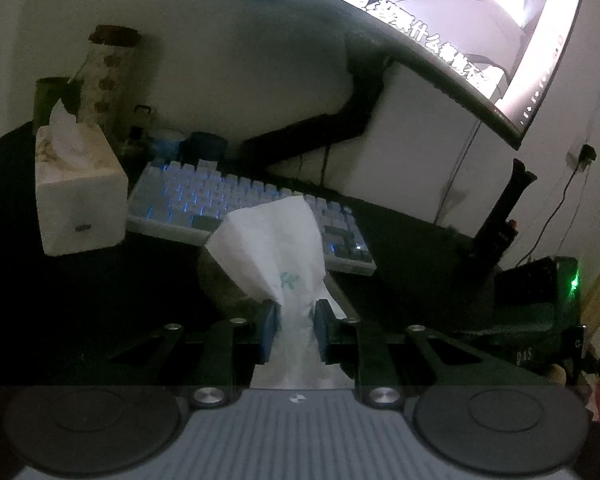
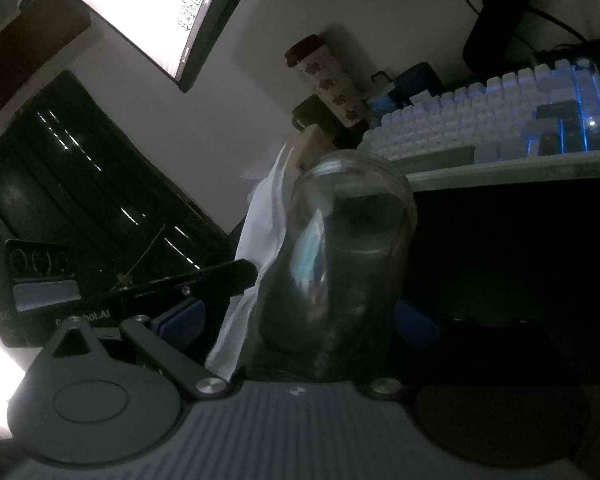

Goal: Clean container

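Dark desk (image 1: pixel 80 300): one tissue (image 1: pixel 276 252), one jar (image 2: pixel 348 256), two grippers (image 1: pixel 296 328) (image 2: pixel 300 320).

Ahead of the left gripper (image 1: pixel 296 322), the pinched tissue (image 1: pixel 272 244) rises and blocks the way forward. Behind it the keyboard (image 1: pixel 236 196) spans the desk (image 1: pixel 80 288), with the tissue box (image 1: pixel 80 196) at its left end. Dark bare desk lies open below the box. In the right view the jar (image 2: pixel 340 264) fills the middle; open desk lies right of it, below the keyboard.

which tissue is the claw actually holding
The loose printed tissue, pinched in the left claw. The other still sticks out of the white tissue box.
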The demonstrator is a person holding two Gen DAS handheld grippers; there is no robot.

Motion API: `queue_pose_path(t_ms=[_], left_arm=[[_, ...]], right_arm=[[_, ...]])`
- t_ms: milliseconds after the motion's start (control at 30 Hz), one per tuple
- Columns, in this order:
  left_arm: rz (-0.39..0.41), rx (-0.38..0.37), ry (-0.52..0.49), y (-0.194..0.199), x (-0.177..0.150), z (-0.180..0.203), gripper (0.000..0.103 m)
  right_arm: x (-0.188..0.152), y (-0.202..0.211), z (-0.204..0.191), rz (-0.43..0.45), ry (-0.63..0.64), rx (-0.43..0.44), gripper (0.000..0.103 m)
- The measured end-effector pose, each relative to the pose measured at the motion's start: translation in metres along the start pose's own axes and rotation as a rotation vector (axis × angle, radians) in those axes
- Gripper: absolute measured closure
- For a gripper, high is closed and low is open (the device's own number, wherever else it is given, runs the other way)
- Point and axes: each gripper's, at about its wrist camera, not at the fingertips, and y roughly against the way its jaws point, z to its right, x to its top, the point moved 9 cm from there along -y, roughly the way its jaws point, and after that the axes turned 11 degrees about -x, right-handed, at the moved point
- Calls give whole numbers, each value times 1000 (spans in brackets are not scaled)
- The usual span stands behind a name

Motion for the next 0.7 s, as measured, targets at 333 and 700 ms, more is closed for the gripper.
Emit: queue_pose_path(t_ms=[333,700], left_arm=[[3,77,12,-18,25,-14,85],[5,113,-63,-11,15,-4,85]], right_arm=[[1,-1,1,-5,-16,-7,0],[1,0,1,-3,-17,1,0]])
